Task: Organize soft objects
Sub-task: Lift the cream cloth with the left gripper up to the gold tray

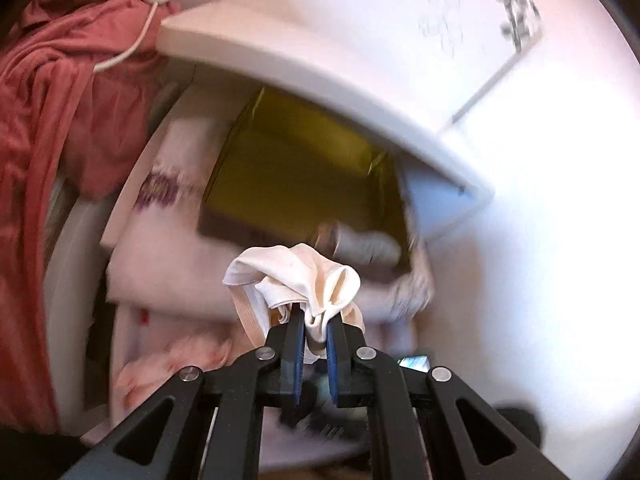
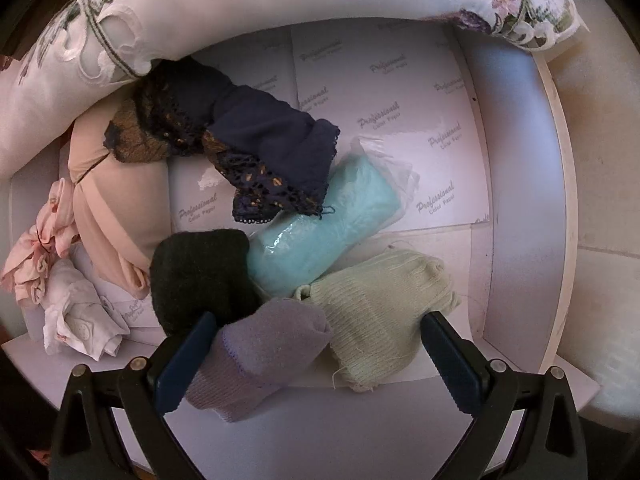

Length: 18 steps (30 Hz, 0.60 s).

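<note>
The left hand-held gripper [image 1: 314, 326] is clenched on a cream cloth [image 1: 304, 280], held up before an olive box [image 1: 296, 172] containing a rolled white item [image 1: 368, 244]. The right hand-held gripper [image 2: 320, 340] is spread wide over a white drawer [image 2: 516, 208] holding a lilac sock [image 2: 260, 360], pale green sock [image 2: 380, 312], black sock [image 2: 200, 272], turquoise packet [image 2: 320, 232] and navy lace garment [image 2: 248, 140].

A crumpled cream cloth [image 1: 304, 280] bunches between the left fingers, while lilac [image 2: 256, 364] and pale-green [image 2: 380, 316] socks lie between the right fingers.

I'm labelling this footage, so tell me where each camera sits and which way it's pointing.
Left wrist: rides on the left tongs, facing an olive box under a white shelf; its jaws pinch a cream cloth.
Right wrist: rides on the right tongs, looking down into a white drawer of rolled socks; jaws open around a lilac sock.
Shared: no object clearly appears in both.
</note>
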Motion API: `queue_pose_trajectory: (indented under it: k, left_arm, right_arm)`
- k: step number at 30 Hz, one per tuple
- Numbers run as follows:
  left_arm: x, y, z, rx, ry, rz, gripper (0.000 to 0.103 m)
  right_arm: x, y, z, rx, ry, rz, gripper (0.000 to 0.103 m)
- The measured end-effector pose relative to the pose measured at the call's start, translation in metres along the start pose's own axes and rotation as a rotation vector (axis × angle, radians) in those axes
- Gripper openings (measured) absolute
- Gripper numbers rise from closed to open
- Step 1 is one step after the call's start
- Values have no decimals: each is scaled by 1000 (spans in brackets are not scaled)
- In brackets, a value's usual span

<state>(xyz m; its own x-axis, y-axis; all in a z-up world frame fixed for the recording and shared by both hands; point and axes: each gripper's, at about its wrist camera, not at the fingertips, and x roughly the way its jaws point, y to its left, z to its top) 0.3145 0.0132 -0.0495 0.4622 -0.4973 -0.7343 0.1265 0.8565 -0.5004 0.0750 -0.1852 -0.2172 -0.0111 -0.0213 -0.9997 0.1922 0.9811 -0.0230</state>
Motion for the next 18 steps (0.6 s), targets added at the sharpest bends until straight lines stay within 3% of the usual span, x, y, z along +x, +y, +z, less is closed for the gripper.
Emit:
queue_pose_trajectory:
  k: [3,7,18]
  left_arm:
    - [14,-2,25,-71,-35,-58,8]
    - [40,4,49,-175,-77,-70,8]
    - [91,19,72,-339,-142,-49,10]
  right_arm:
    - [0,1,0,-6,1,0,103]
    - [-1,1,0,-6,4,2,103]
    - [-1,9,1,-29,11,2,102]
